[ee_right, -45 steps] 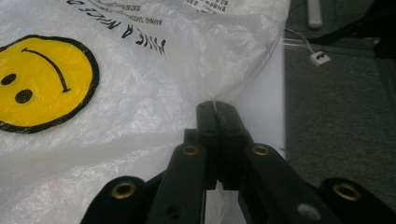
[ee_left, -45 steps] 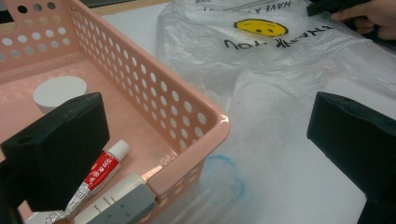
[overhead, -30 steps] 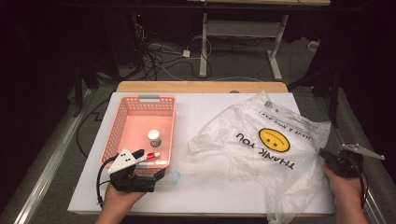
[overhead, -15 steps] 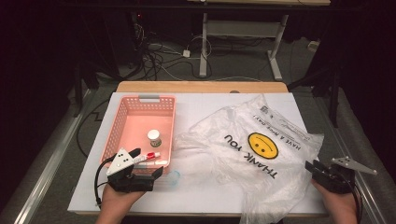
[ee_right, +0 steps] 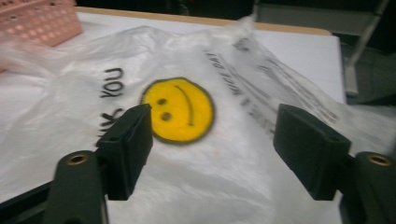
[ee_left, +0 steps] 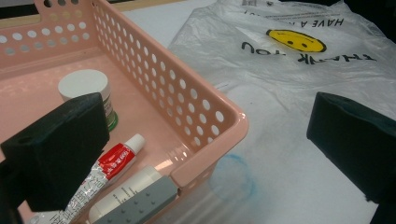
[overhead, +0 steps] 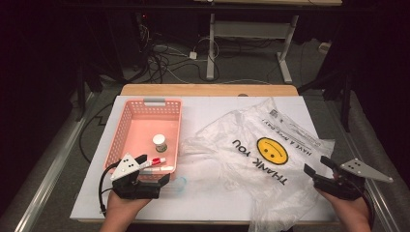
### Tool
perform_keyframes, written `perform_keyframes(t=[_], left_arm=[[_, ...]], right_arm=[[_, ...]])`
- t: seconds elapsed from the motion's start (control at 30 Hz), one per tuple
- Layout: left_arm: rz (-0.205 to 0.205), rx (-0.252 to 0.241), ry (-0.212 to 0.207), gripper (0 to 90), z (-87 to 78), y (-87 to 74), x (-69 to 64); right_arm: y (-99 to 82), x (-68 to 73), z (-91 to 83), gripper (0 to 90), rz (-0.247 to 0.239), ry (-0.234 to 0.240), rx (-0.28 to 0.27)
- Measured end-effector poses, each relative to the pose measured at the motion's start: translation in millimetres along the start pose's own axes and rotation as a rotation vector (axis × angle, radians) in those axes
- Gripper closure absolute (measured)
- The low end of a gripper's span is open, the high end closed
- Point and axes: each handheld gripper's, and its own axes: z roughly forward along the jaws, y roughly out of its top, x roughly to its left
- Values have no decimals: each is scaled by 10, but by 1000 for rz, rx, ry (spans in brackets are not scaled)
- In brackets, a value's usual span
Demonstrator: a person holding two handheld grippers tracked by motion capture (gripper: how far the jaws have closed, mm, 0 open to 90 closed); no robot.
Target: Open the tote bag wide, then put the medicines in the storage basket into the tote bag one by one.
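A pink basket (overhead: 124, 126) stands at the table's left and holds a white-lidded jar (overhead: 159, 142) and a red-and-white tube (overhead: 157, 161). My left gripper (overhead: 154, 169) is open astride the basket's near right corner (ee_left: 219, 135), one jaw over the tube (ee_left: 112, 163), the other outside above the bag. A clear plastic bag (overhead: 237, 164) with a yellow smiley (overhead: 272, 150) lies spread at centre right. My right gripper (overhead: 318, 166) hovers at the bag's near right edge. Its jaws have just been opening, with nothing between them and the bag (ee_right: 210, 182) lying below.
A faint blue ring (overhead: 180, 183) shows through clear plastic beside the basket's near corner. A second white tube with a grey cap (ee_left: 135, 198) lies in the basket. The white table top (overhead: 208, 108) ends close to my right hand. Cables and desk legs (overhead: 211, 48) stand beyond the far edge.
My right gripper has gone from shut at the bag's edge to open and has drifted left toward the near edge. The bag slid slightly left and settled. The left gripper stayed put.
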Motion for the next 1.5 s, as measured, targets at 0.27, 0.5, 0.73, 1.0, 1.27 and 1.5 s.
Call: perform_keyframes(t=[0.27,0.5,0.73,1.0,1.27,1.5], left_arm=[[2,0,-17,0,2,-1,16],[-10,-13,-31,0,1,-10,18],[-13,-17,-34,0,-8,-9,38],[4,-14,-7,0,-26,7,37],[10,-12,-28,0,-5,19,-8],[20,-6,-15,0,-17,20,-32]], right_arm=[[58,280,192,104,-45,82,10],[132,523,371,4,-85,117,25],[273,755,569,4,-122,169,38],[497,986,868,5,-158,230,36],[475,1154,1038,9,-198,282,78],[381,1263,1047,55,-240,308,144]])
